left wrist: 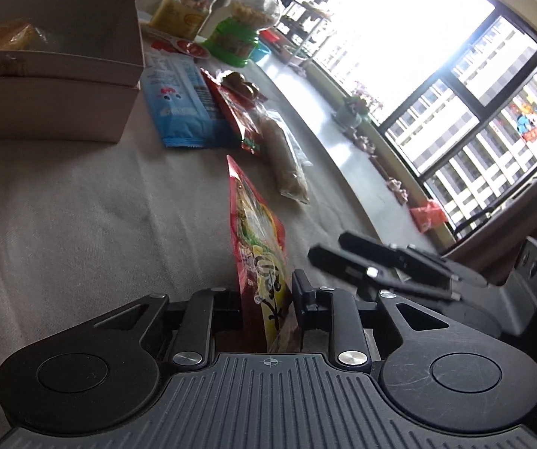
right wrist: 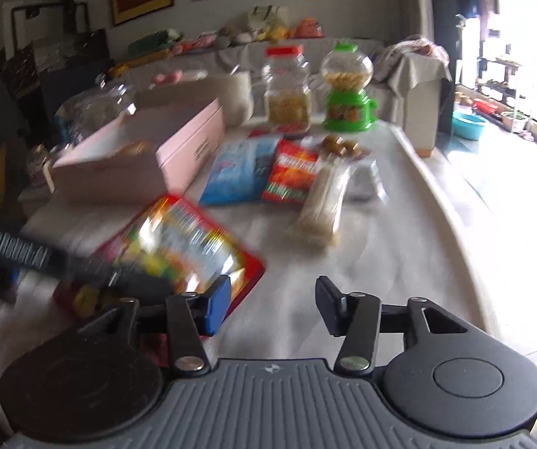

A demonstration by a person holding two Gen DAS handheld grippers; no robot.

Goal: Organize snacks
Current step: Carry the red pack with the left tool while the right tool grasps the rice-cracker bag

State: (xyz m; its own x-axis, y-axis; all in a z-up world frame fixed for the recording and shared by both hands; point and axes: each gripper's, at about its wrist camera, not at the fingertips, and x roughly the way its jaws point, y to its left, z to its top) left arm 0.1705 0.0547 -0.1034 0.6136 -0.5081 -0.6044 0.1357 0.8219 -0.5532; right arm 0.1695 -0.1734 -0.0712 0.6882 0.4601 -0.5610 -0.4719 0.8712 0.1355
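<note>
Left tool (left wrist: 264, 299) is clamped closed; right tool (right wrist: 272, 308) gapes wide.

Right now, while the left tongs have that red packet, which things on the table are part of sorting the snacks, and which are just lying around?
Part of the job:
red packet in the left tongs
pink box
blue bag
red-orange bag
clear cracker sleeve
right tongs, open, holding nothing

Just lying around:
green candy dispenser
red-lidded jar
blue basin on the floor
</note>
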